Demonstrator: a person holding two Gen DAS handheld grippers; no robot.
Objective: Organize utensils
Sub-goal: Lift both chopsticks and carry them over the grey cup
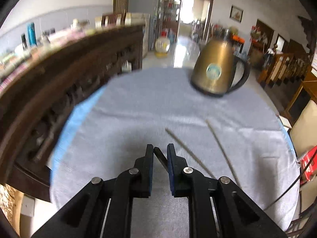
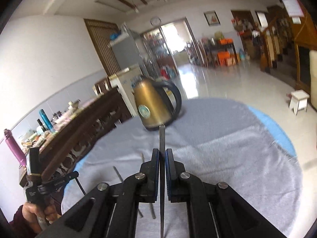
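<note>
While both grippers (image 1: 160,148) (image 2: 162,152) clamp a chopstick (image 1: 160,157) (image 2: 162,138) each, only right cam shows hand (image 2: 33,214).

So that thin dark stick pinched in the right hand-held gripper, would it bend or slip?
The stick looks stiff: it stands straight beyond the right hand-held gripper without sagging. Thin and smooth-looking, it could probably pivot or slide between the pads. It is likely light; the narrow pinch seems to carry it.

I see a matt, woven grey cloth (image 1: 158,103) over the counter. The kettle (image 1: 213,67) at upper right looks brushed brass-toned metal with a glossy black plastic handle. Each hand-held gripper (image 2: 162,154) is matt black plastic; the floor (image 2: 227,83) shines like polished tile.
</note>
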